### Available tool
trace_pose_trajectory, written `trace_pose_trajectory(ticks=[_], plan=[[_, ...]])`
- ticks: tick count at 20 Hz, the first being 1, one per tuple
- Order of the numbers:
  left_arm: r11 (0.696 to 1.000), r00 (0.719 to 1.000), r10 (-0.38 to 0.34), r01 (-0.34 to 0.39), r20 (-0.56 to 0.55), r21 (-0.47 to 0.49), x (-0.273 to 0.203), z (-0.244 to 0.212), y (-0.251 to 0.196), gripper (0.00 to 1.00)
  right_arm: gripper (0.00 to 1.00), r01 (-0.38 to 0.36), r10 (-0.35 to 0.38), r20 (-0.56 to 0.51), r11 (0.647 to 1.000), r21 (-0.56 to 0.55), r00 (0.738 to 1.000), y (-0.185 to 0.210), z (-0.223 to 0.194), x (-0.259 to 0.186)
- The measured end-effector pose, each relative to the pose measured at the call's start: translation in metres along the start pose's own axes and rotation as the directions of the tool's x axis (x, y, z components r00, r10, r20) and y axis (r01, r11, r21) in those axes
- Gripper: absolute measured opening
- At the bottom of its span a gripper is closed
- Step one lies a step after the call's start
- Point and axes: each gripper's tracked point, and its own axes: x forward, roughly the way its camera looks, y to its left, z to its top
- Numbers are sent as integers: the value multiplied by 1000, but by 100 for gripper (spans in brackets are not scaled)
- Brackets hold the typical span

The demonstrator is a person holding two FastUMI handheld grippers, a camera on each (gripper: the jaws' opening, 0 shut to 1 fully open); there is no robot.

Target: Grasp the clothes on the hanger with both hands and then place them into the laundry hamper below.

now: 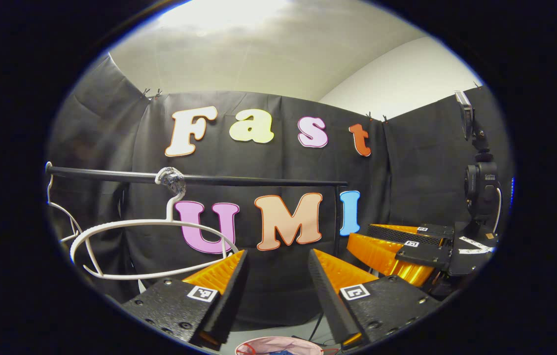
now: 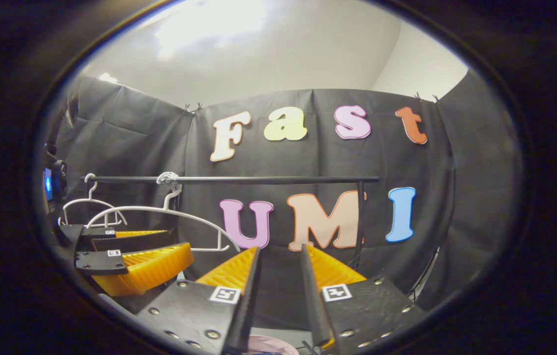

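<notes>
Both my left gripper point(image 1: 277, 276) and right gripper point(image 2: 278, 271) hang released and empty; the white hanger point(image 1: 150, 246) is bare, clothes seemingly in the pink hamper point(image 1: 278, 345) below, so I'd withdraw cleanly.

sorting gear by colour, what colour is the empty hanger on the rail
White. The hanger hangs from the black rail; the left gripper view shows it best.

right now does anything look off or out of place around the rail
Yes: the white hanger on the black rail hangs bare, with no clothes on it. Its hook is wrapped in a bulky wad. Both grippers, left and right, are open, holding nothing.
</notes>
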Motion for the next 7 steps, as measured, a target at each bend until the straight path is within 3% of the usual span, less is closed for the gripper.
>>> trace_pose_trajectory(ticks=[3, 5, 7], plan=[[1000, 1000, 5, -5, 24, -6, 3, 9, -10, 98, 74, 13, -13, 15, 1000, -1, 1000, -13, 7, -7], [1000, 999, 5, -5, 35, 1, 8, 13, -16, 100, 97, 22, -22, 29, 1000, 2, 999, -24, 13, -10], [1000, 999, -2, 2, 35, 4, 15, 12, -27, 100, 97, 34, -34, 40, 999, -2, 999, -38, 17, -10]])
